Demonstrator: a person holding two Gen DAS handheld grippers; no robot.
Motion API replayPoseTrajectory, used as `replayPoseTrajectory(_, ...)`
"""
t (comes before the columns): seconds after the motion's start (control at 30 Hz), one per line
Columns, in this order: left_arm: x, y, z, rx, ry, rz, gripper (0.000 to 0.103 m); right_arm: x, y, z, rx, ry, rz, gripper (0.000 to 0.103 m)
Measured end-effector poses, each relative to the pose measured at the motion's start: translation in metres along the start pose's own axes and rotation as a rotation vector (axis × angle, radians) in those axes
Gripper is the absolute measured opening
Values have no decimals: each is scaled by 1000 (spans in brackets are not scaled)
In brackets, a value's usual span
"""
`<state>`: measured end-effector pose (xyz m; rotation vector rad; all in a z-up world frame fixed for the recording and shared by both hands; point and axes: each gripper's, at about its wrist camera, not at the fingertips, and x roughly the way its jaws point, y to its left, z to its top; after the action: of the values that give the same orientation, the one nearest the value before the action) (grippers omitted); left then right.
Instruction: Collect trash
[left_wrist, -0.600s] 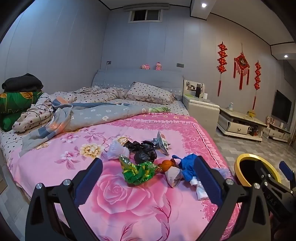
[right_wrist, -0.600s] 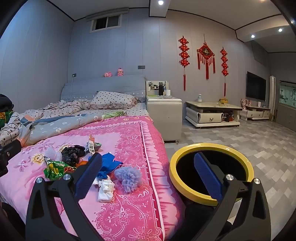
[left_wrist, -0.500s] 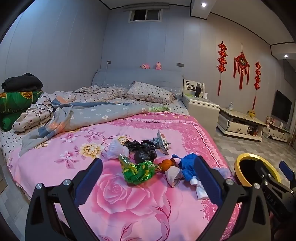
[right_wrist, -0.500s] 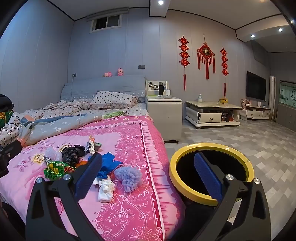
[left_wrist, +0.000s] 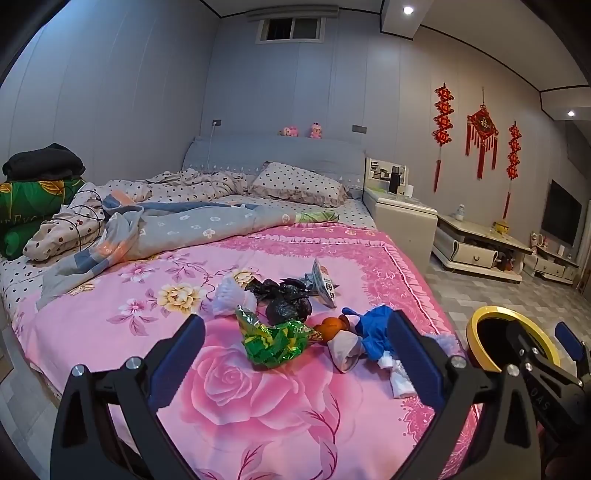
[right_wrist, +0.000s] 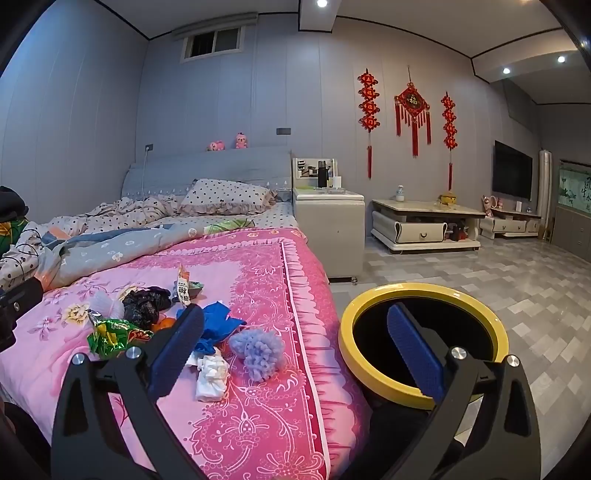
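Trash lies in a cluster on the pink bedspread (left_wrist: 184, 354): a green foil wrapper (left_wrist: 275, 341), a black plastic bag (left_wrist: 286, 299), a white wad (left_wrist: 229, 299), an orange fruit (left_wrist: 330, 326), a blue glove (left_wrist: 373, 328), a snack packet (left_wrist: 323, 282) and white tissue (right_wrist: 212, 374). A lilac fluffy ball (right_wrist: 258, 352) lies near the bed edge. A black bin with a yellow rim (right_wrist: 424, 397) stands on the floor beside the bed. My left gripper (left_wrist: 295, 363) is open above the bed, short of the wrapper. My right gripper (right_wrist: 295, 356) is open between the bed edge and the bin.
A rumpled grey quilt (left_wrist: 177, 232) and pillows (left_wrist: 299, 182) cover the far half of the bed. A white nightstand (right_wrist: 328, 225) and a low cabinet (right_wrist: 424, 225) stand along the wall. Tiled floor (right_wrist: 517, 277) stretches to the right.
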<state>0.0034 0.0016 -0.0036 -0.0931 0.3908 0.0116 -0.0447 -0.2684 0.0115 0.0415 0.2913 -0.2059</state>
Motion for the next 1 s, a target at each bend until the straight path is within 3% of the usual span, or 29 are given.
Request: replayPoseTrajectory(1.0,1,2,0,-1,7,-1,95,2,0,-2,-1,6,-1,95)
